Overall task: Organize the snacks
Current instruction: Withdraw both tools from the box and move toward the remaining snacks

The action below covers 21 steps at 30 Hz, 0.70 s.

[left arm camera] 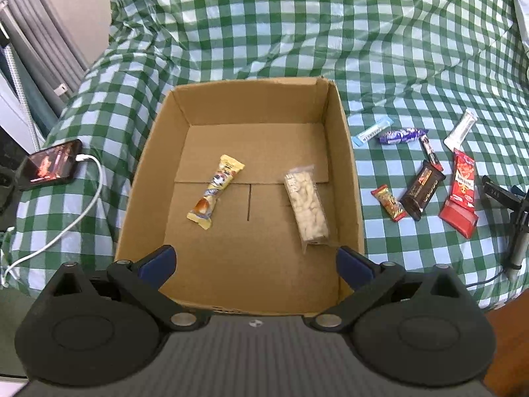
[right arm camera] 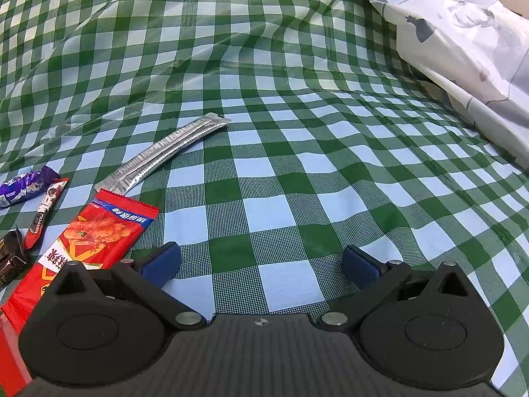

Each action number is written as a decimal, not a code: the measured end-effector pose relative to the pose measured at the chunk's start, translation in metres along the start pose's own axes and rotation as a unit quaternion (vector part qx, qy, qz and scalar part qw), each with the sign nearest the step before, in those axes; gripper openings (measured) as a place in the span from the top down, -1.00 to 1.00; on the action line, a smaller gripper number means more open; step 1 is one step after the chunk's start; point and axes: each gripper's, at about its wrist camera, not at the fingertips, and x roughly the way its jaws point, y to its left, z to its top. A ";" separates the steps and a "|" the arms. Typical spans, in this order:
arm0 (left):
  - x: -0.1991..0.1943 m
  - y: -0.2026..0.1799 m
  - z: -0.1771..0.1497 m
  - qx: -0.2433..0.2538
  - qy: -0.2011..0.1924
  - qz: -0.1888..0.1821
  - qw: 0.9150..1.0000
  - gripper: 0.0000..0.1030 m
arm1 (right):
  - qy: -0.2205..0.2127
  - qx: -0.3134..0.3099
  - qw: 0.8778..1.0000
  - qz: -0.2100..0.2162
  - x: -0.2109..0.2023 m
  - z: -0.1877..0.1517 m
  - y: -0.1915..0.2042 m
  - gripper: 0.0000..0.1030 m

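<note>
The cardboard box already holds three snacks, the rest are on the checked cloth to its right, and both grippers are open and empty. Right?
Not quite: the left wrist view shows two snacks in the cardboard box, a yellow bar and a clear pack of pale pieces. The rest stands: the others lie on the checked cloth to its right, and the left gripper and right gripper are open and empty.

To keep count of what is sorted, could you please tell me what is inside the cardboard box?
Inside the cardboard box lie two snacks, apart: a yellow wrapped bar and a clear pack of pale biscuits. The left tongs hide the box's near edge.
</note>
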 end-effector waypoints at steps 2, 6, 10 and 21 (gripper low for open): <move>-0.004 0.005 -0.001 -0.004 -0.007 0.004 1.000 -1.00 | 0.000 0.000 1.000 0.000 0.000 0.000 0.000 -0.99; -0.005 0.013 -0.002 -0.018 -0.005 0.005 1.000 -1.00 | 0.000 0.000 1.000 0.000 0.000 0.000 0.000 -0.99; -0.009 0.015 -0.003 -0.024 -0.008 0.001 1.000 -1.00 | 0.000 0.000 1.000 0.000 0.000 0.000 0.000 -0.99; -0.020 0.001 -0.008 -0.004 -0.021 -0.006 1.000 -1.00 | 0.000 0.000 1.000 0.000 -0.001 0.000 0.000 -0.99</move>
